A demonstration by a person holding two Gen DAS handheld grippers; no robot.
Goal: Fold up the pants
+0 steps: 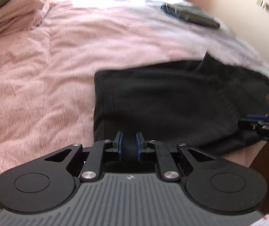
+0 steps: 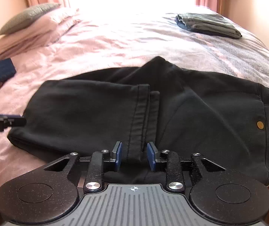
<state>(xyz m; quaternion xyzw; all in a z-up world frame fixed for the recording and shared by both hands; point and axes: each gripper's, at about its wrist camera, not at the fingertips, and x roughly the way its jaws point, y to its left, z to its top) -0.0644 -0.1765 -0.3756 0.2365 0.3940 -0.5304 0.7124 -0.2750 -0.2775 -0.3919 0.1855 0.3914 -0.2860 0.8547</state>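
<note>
Black pants point(image 2: 100, 111) already folded once on the bed point(image 2: 115, 43), both grippers point(image 2: 134, 155) gaping empty, so next grab the hems and fold again.

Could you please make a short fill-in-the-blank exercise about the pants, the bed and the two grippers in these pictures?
1. The pants being folded are ____ in colour.
2. The pants lie on a bedspread that is ____.
3. Both the left gripper and the right gripper have finger pads coloured ____.
4. On the far part of the bed lies a pile of ____ clothes.

Missing words: black; pink; blue; folded
</note>
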